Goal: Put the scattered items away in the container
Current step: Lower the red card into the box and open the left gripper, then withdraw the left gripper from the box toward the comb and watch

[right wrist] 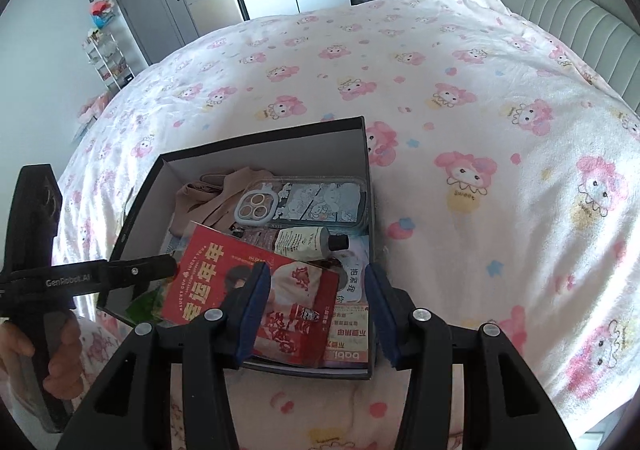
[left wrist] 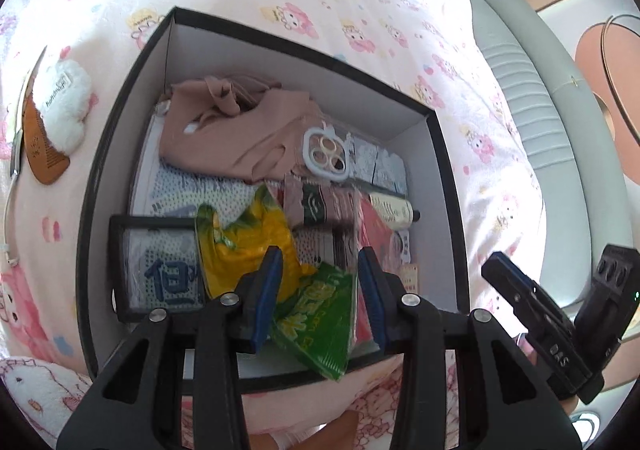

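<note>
Black-rimmed cardboard box (left wrist: 432,117) with white inner walls, resting on a bed under a pink cartoon-print blanket (right wrist: 460,97). Inside, at the far end: beige garment (left wrist: 224,125) bunched up, with a clear phone case (right wrist: 304,201) beside it. Nearer: cream tube (right wrist: 308,240) with a black cap, lying on its side; red printed packet (right wrist: 260,290) on top of the pile; yellow snack bag (left wrist: 248,242) and green snack bag (left wrist: 320,314) overlapping at the near edge; black-framed item (left wrist: 160,270) along the left wall.

Left gripper (left wrist: 320,286) above the near end of the box, jaws parted and released, blue pads clear of the green bag seen between them. Right gripper (right wrist: 316,310) likewise over the box, jaws apart, nothing pinched, red packet below them.

Outside the box, on the blanket to its left: white plush piece (left wrist: 64,105) and brown comb (left wrist: 44,153), touching each other.
</note>
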A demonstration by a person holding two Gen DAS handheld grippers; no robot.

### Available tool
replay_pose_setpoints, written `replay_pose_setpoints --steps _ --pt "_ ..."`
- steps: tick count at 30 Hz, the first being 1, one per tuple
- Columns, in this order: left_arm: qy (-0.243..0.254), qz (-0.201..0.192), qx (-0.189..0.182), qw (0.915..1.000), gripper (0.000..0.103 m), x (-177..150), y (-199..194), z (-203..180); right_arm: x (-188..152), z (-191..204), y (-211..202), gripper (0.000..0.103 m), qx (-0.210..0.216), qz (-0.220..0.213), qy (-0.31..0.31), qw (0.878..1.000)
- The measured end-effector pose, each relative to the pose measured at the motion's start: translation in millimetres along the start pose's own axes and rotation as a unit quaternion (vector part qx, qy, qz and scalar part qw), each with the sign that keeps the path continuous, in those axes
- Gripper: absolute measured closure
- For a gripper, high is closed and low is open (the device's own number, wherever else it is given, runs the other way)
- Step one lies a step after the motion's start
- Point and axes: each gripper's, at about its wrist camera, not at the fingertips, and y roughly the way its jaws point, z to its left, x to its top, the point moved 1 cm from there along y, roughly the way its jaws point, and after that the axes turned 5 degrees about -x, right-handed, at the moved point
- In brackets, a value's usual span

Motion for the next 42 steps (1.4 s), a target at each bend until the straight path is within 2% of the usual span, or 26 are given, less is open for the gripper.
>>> replay_pose_setpoints --steps 3,9,11,14,15,20,23,26,29,32,35,38,42 --pt "-0.006 -0.013 0.011 0.9998 0.065 4 3 -3 1 1 4 0.058 -0.002 0.005 -0.003 1.000" --pt "0.022 0.019 0.044 0.9986 0.069 3 39 -19 -6 9 21 0.058 0.014 0.024 -0.005 1.000" --pt "0.027 0.035 0.038 0.9983 0.069 0 51 -23 -9 11 25 0.058 0.021 0.029 -0.004 0.999" --pt "0.026 0.063 -0.003 0.9976 0.070 -2 68 -24 -13 13 30 0.058 0.024 0.037 -0.003 0.999" --pt "0.023 0.062 -0.006 0.9978 0.070 -2 69 -24 -15 14 30 0.058 0.023 0.038 -0.004 0.999" --pt "0.025 0.024 0.000 0.9994 0.072 1 42 -20 -20 17 28 0.058 0.026 0.042 -0.015 0.999" --pt "0.042 0.007 0.032 0.9986 0.072 -1 25 -22 -22 22 33 0.058 0.034 0.052 -0.020 0.998" --pt "0.047 0.001 0.046 0.9979 0.072 -3 13 -21 -21 30 39 0.058 0.048 0.064 -0.019 0.997" --pt "0.054 -0.009 0.037 0.9978 0.072 -10 0 -17 -20 46 42 0.058 0.068 0.067 -0.032 0.995" --pt "0.040 -0.009 0.035 0.9986 0.072 -13 -4 -7 -19 62 46 0.058 0.088 0.067 -0.044 0.993" --pt "0.022 -0.003 0.031 0.9993 0.072 -16 -4 1 -20 67 63 0.058 0.099 0.103 -0.016 0.990" --pt "0.020 -0.010 0.028 0.9993 0.072 -21 -11 10 -20 67 72 0.058 0.053 0.106 -0.016 0.993" --pt "0.015 -0.014 0.025 0.9995 0.072 -21 -19 14 -20 65 67 0.058 0.048 0.105 0.009 0.993"
